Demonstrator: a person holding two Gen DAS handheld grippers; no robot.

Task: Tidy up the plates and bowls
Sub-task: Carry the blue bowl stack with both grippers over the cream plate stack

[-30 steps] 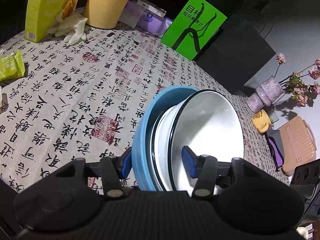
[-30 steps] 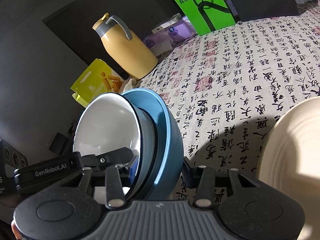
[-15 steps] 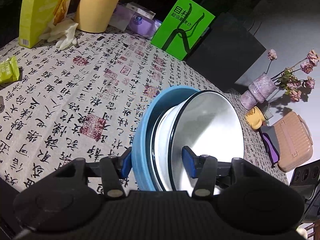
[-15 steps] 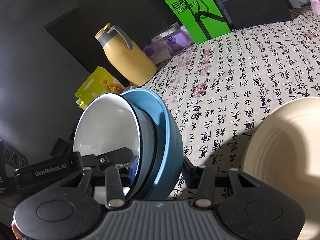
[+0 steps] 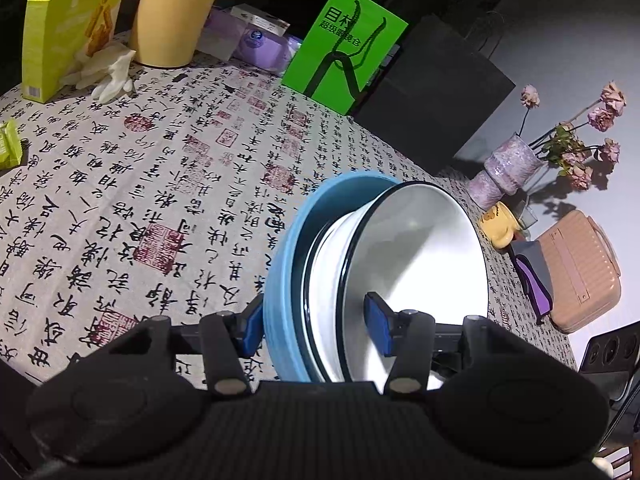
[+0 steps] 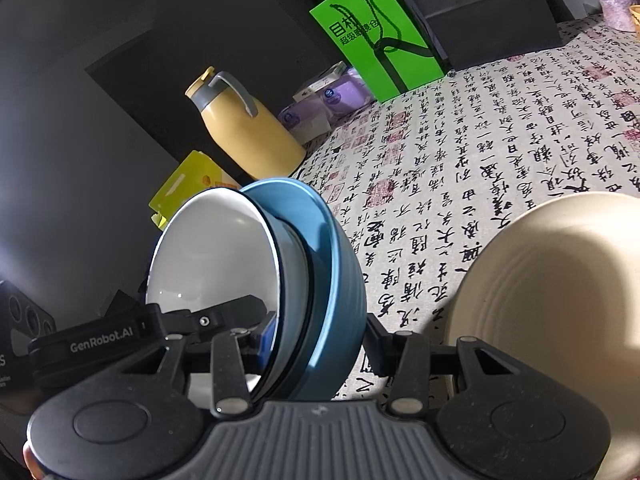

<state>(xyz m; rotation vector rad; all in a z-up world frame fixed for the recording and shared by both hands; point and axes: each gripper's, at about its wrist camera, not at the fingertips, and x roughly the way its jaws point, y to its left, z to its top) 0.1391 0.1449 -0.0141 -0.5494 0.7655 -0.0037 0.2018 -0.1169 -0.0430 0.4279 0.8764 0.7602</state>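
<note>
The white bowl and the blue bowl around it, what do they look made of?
White bowl: likely enamelled metal or glazed ceramic; glossy, thin dark rim, sharp reflections. Blue bowl: probably glazed ceramic, possibly melamine; thick wall, faint ridges, softer satin sheen.

Table's got that calligraphy-print tablecloth [image 5: 168,184], with a yellow thermos jug [image 6: 244,132] at the back, an open lime snack box [image 5: 60,28] and white gloves [image 5: 108,72] beside it. There's also a green bag [image 5: 344,48], purple tissue packs [image 5: 260,44], a vase of dried roses [image 5: 508,168] and a tan mini suitcase [image 5: 580,272].
</note>
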